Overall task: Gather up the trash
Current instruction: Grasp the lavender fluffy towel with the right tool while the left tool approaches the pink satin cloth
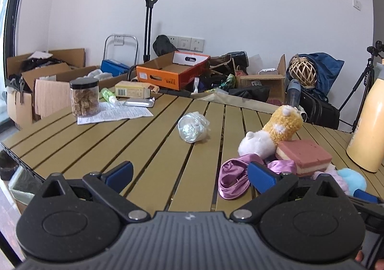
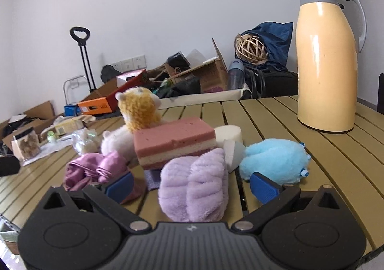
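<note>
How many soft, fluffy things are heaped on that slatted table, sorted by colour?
Yellow-orange: 1, the curly yellow plush toy.
White: 1, the white fluffy plush beneath it.
Lilac: 1, the lilac ribbed fluffy cloth, lying between the open right tongs.
Light blue: 1, the light blue plush toy.
Total: 4.

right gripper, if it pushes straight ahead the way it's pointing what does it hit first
Most likely the lilac fluffy slipper, which lies between the open right gripper fingers. The pink sponge sits behind it, though depth is hard to judge.
</note>
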Demonstrator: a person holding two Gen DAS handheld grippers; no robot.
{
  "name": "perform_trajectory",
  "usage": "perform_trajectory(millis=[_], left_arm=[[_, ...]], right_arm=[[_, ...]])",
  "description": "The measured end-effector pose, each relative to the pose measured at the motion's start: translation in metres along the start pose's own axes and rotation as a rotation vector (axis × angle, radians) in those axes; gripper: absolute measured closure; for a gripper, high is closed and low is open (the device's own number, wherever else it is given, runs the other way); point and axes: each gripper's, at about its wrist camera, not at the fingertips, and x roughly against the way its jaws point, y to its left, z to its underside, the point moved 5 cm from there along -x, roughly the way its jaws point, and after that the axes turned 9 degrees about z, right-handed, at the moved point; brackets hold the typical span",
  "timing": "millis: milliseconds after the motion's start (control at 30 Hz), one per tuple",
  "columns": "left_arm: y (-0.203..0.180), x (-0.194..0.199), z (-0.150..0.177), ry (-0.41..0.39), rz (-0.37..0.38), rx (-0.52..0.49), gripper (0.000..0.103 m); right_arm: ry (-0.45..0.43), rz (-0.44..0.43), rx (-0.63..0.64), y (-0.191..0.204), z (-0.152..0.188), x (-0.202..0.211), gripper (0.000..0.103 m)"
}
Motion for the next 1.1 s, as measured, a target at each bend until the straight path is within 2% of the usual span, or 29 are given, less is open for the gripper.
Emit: perform_trajectory(millis=[167, 333, 433, 533, 733, 900, 1100], left_arm=[[0.001, -0.008, 0.001, 0.017, 0.009, 0.017, 0.0], [-0.003, -0.013, 0.003, 0.029, 0.032, 0.015, 0.0], [-0.006, -0.016, 0.005, 0.031, 0.047, 0.006, 0.0], [-0.01, -0.019, 0.007, 0.035, 0.055, 0.0, 0.0], [-0.021, -0.023, 0.007, 0.037, 0.084, -0.011, 0.0], [-0.032, -0.031, 0.003, 0.038, 0.116, -0.032, 0.0], [-0.052, -0.043, 0.005, 0.062, 0.141, -0.054, 0.0]], right_arm=[[0.013, 0.023, 0.0, 0.005, 0.002, -0.013, 0.002], [0.029, 0.025, -0.014, 0.009, 0.006, -0.024, 0.016], [0.019, 0.036, -0.01, 0.011, 0.007, -0.027, 0.031], [0.011, 0.06, 0.007, 0.013, 0.009, -0.027, 0.051], [-0.002, 0.037, 0.001, 0.009, 0.009, -0.022, 0.058], [-0.025, 0.009, 0.006, 0.006, 0.006, -0.01, 0.069], [-0.076, 0.013, -0.008, -0.008, -0.002, 0.007, 0.07]])
